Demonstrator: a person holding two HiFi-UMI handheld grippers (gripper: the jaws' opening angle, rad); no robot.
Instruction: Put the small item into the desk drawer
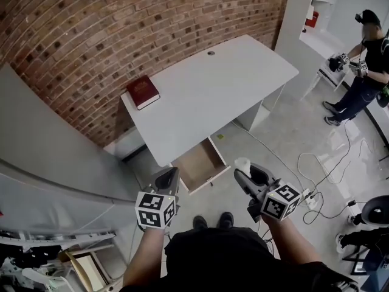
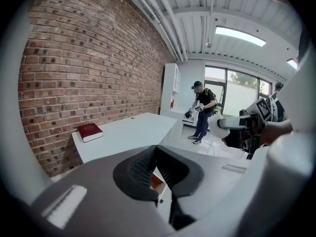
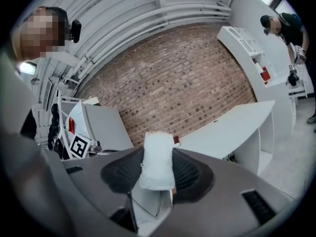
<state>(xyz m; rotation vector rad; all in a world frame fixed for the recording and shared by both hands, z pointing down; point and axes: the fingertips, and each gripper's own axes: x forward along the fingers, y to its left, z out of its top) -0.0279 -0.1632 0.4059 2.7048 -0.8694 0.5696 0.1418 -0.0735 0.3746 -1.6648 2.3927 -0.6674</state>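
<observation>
Gripping the small white item (image 3: 157, 159) between its pads, your right gripper (image 1: 246, 172) holds it up at lower centre-right of the head view, just right of the open drawer (image 1: 199, 163) under the desk (image 1: 213, 90). Pickup and drawer opening look done; lowering the item in and letting go remain. Your left gripper (image 1: 172, 174), lower centre-left, is clenched on nothing.

Drawer (image 1: 199, 163) rear hidden under desk (image 1: 213, 90)
</observation>
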